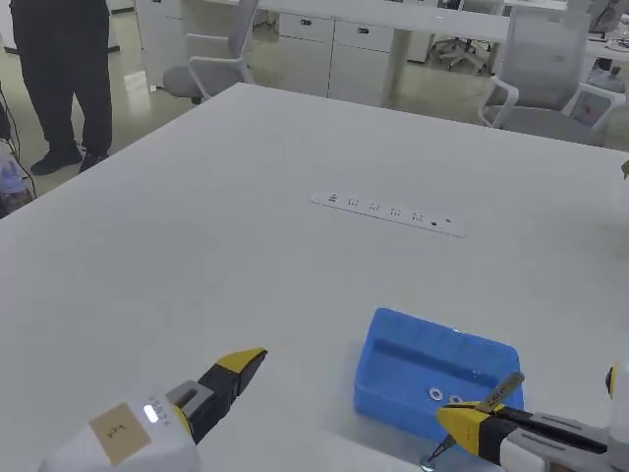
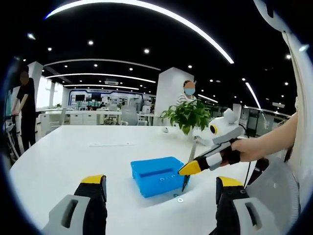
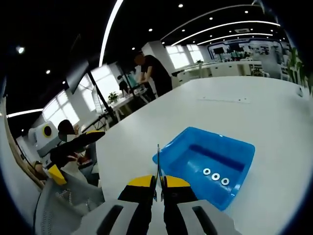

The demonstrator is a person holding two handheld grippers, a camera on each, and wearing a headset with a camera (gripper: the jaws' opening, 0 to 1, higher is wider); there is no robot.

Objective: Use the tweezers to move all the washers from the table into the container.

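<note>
Washers (image 3: 215, 176) sit three in the container (image 3: 221, 137), a stray washer (image 2: 180, 199) on the tabletop (image 1: 295, 265) beside it, light and slippery, probably best pinched across its rim by the tweezers (image 3: 158, 161) clamped in the right tool (image 3: 157, 180); left tool (image 2: 160, 180) stands apart.

Items I log from my station:
- Socket strip (image 1: 388, 211), lying flat, mid-scene.
- Far-left chair (image 1: 211, 59) and far-right chair (image 1: 550, 98), both grey and well apart.
- White cabinets (image 1: 334, 44) in a row behind the chairs.
- Person in dark clothes (image 1: 64, 79), standing on the floor at left.
- Potted plant (image 2: 188, 116), leafy, seen in the left gripper view.
- Ceiling lights (image 2: 146, 50), lit.
</note>
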